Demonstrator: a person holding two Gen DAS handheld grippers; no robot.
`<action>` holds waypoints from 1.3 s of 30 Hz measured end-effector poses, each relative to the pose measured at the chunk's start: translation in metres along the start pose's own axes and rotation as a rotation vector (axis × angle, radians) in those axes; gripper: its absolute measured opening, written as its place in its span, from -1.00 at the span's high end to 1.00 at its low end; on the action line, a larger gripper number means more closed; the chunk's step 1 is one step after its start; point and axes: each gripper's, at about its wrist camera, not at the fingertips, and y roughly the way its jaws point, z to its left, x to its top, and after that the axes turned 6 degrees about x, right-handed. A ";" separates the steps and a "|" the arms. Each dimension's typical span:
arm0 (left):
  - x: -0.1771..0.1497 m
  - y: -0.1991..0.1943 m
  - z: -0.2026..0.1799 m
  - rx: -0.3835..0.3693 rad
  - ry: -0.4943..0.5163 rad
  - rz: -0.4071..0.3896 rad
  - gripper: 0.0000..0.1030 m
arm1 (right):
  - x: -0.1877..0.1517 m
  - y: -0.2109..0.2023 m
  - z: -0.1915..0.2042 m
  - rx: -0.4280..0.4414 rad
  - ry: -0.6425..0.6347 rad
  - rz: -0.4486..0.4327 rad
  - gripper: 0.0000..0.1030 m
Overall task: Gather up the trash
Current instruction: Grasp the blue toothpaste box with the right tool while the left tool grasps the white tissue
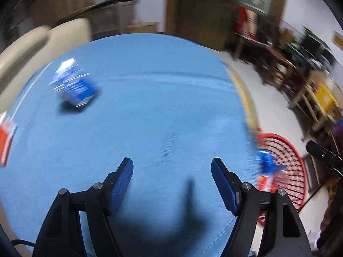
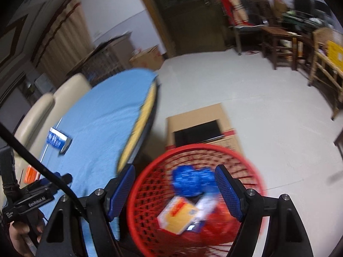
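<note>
Above the red mesh basket (image 2: 150, 192) my right gripper (image 2: 174, 189) hangs with its jaws spread wide and nothing between them; inside the basket lie a crumpled blue wrapper (image 2: 188, 182) and a yellow-and-white carton (image 2: 176, 216). My left gripper (image 1: 171, 184) is likewise released, empty over the blue-covered counter (image 1: 150, 111). Farther out on the counter sits a blue box (image 1: 74, 87), and an orange packet (image 1: 5, 143) lies at its left edge.

floor (image 2: 246, 90): pale grey | walls (image 2: 111, 10): white | door (image 2: 188, 17): dark wood | sofa (image 1: 68, 34): cream, behind blue table (image 1: 150, 107) | wooden chairs (image 2: 278, 42) right | cardboard box (image 2: 199, 124) on floor
</note>
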 end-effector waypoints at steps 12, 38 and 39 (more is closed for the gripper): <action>-0.037 0.009 0.146 0.114 -0.293 0.015 -0.47 | 0.000 0.117 0.221 0.224 -0.526 0.178 -0.54; 0.017 0.057 0.199 0.107 -0.323 -0.011 -0.48 | 0.055 0.246 0.328 0.263 -0.647 0.211 -0.19; 0.030 0.063 0.195 0.101 -0.308 -0.019 -0.49 | 0.056 0.240 0.318 0.262 -0.630 0.206 -0.19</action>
